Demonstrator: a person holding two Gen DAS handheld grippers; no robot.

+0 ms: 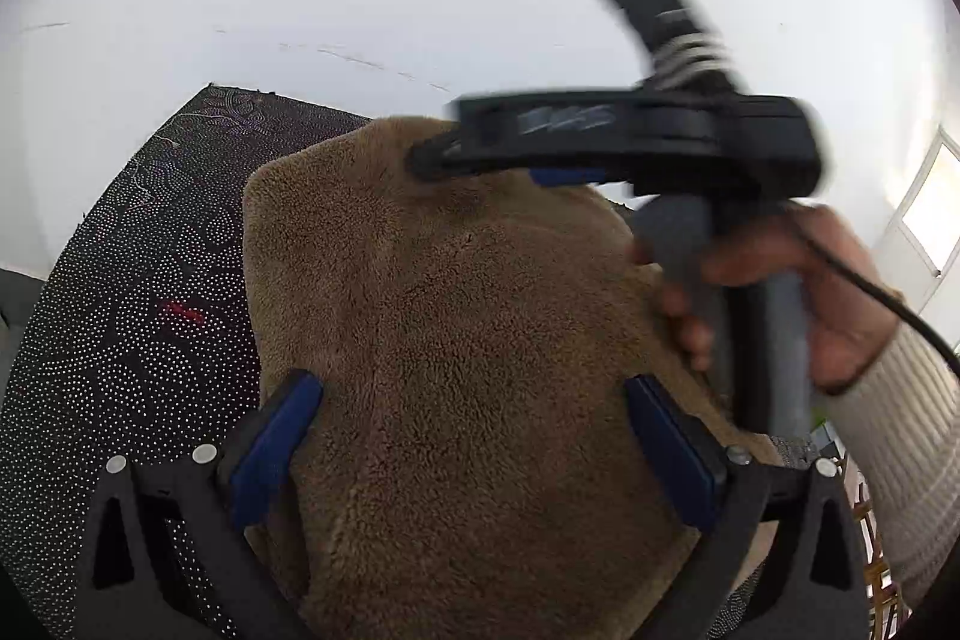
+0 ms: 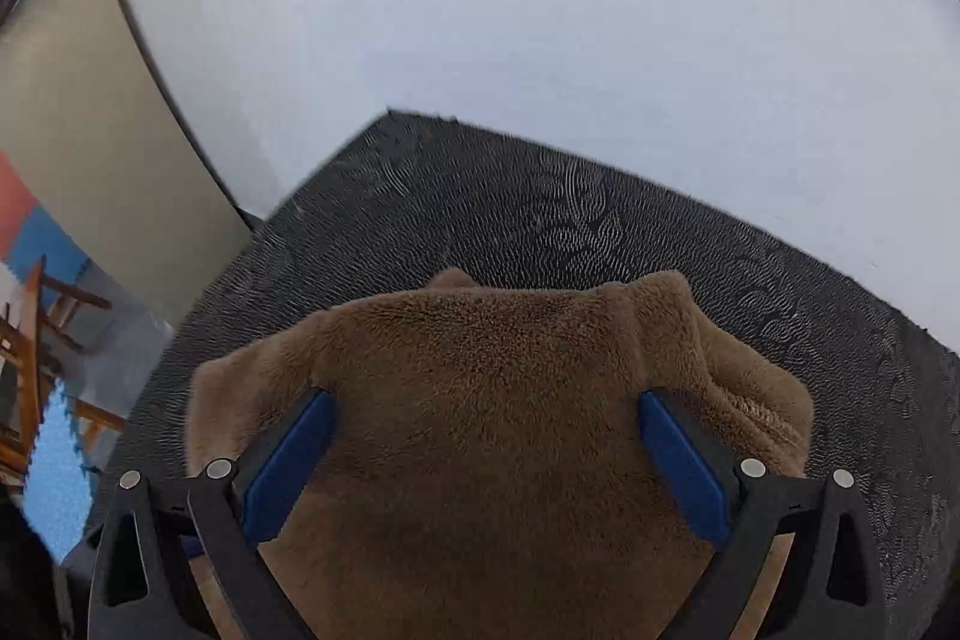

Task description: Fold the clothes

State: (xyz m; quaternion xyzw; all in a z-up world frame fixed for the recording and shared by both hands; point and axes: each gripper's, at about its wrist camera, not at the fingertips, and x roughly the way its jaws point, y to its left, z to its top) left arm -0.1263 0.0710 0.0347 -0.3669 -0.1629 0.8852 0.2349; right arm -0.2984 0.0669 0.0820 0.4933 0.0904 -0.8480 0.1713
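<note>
A brown fleece garment lies bunched on a dark dotted table cover. My left gripper is open, its blue pads spread wide over the near part of the fleece. A hand in a cream sleeve holds my right gripper from the right, with its tip on the garment's far edge. In the right wrist view the right gripper stands open over the fleece, which fills the space between the pads. Nothing is pinched in either.
The dotted cover ends at a far corner against a white wall. Off the table's left side are a wooden chair and blue and red floor mats. A window shows at the right.
</note>
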